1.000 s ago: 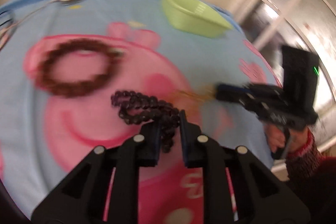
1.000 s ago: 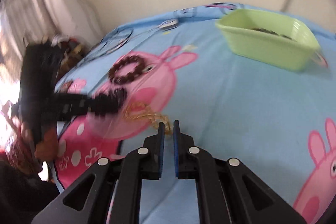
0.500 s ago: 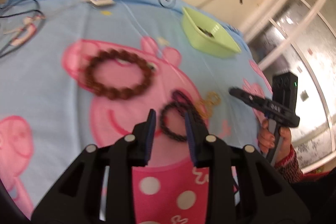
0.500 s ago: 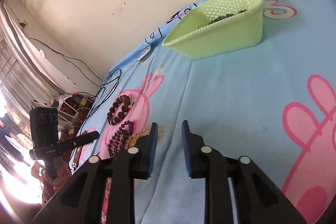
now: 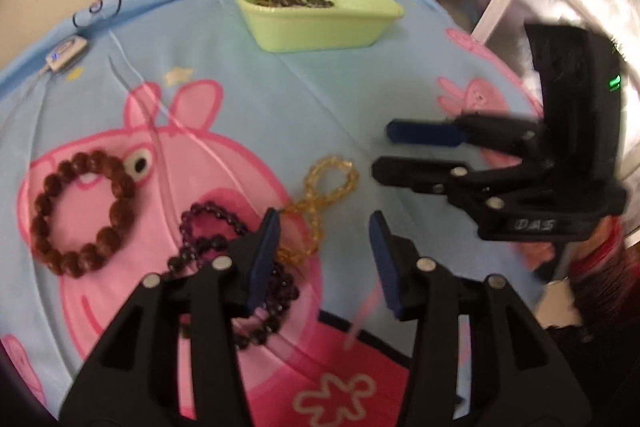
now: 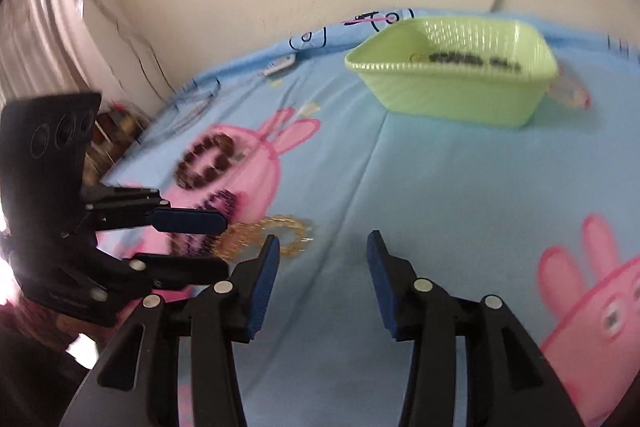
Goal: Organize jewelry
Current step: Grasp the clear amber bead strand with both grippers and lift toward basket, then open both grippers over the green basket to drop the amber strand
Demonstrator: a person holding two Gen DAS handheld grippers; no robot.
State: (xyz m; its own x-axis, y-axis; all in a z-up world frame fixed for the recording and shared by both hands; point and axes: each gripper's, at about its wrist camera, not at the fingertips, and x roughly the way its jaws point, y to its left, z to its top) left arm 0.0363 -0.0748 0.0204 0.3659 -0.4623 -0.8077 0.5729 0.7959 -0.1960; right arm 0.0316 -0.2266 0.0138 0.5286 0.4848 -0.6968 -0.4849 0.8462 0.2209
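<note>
We hold both tools, left (image 5: 324, 259) and right (image 6: 322, 269), spread and empty above the bed (image 5: 320, 95), where three bracelets (image 5: 320, 203) lie mid-sheet, basket (image 5: 316, 15) near the far edge.

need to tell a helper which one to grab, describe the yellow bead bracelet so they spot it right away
On the blue cartoon-pig sheet, look by the big pig's snout. The yellow bracelet lies twisted into a figure-eight, translucent amber, beside the purple strand and brown ring.
</note>
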